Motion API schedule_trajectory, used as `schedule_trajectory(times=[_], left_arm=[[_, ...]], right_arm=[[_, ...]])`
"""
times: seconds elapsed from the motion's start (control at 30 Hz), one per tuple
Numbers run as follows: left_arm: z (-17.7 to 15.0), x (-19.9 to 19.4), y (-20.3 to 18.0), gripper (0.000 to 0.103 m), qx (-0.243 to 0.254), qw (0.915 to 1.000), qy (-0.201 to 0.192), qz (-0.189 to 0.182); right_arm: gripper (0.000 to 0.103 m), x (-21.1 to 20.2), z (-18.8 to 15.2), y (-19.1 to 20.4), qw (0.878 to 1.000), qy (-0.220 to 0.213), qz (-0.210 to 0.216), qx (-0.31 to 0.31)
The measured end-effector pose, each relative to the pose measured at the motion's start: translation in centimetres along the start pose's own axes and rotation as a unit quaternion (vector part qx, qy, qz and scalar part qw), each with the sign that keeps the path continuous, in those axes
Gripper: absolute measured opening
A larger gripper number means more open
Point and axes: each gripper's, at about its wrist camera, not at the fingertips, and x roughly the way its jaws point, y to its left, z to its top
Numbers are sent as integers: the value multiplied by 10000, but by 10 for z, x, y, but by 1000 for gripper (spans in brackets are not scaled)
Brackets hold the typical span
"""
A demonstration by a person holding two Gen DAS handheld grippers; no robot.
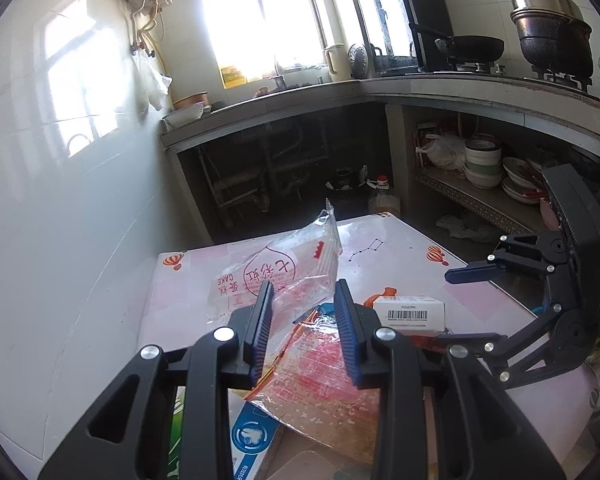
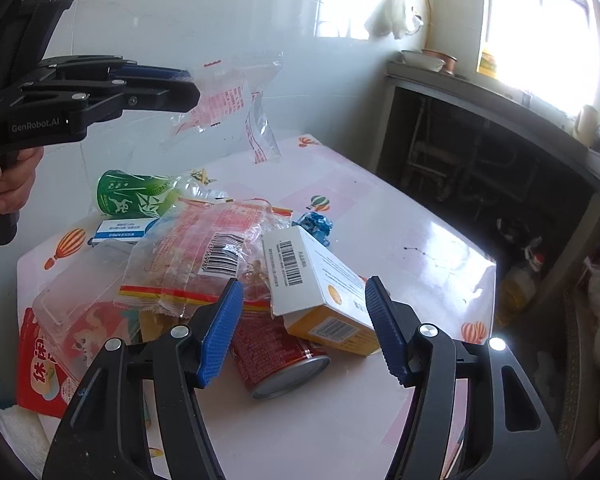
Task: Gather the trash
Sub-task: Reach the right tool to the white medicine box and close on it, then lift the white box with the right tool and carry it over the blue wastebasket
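Note:
My left gripper (image 1: 304, 286) is shut on a clear plastic bag (image 1: 284, 264) with red print and holds it in the air above the table. In the right wrist view the bag (image 2: 236, 96) hangs from the left gripper (image 2: 192, 90) at upper left. My right gripper (image 2: 305, 282) stands open just above a white and orange box (image 2: 328, 268) with a barcode, which leans on a red can (image 2: 276, 356). In the left wrist view the right gripper (image 1: 446, 306) has the box (image 1: 410, 312) just in front of its fingertips.
On the pink table (image 2: 400, 240) lies a pile: a crumpled clear wrapper (image 2: 204, 256), a green can (image 2: 132, 198), a blue-white box (image 2: 120, 230), a clear tray (image 2: 84, 280), a red pouch (image 2: 40, 372), a blue foil wad (image 2: 314, 224). A tiled wall borders the table's left; the kitchen counter (image 1: 440, 88) stands behind.

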Motion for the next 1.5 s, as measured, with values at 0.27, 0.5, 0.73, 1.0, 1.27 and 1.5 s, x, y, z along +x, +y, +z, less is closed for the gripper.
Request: schedule_trajectory(times=[0.27, 0.5, 0.73, 1.0, 1.27, 1.5], left_arm=[[-3, -2, 7, 30, -250, 9997, 27, 5], [-3, -2, 11, 30, -321, 9995, 22, 29], [-1, -2, 12, 30, -376, 9993, 41, 27], [2, -14, 5, 30, -399, 9992, -55, -53], [9, -40, -12, 30, -325, 9994, -106, -86], [19, -74, -39, 30, -158, 9992, -298, -191]], right_arm=[[51, 24, 1, -3, 9992, 359, -69, 190], [43, 28, 2, -3, 9986, 431, -61, 295], [34, 5, 7, -13, 9976, 234, -45, 650], [29, -38, 3, -51, 9881, 25, 41, 1540], [27, -85, -12, -77, 9753, -178, -2, 2200], [27, -128, -27, -89, 9583, -521, 414, 2780]])
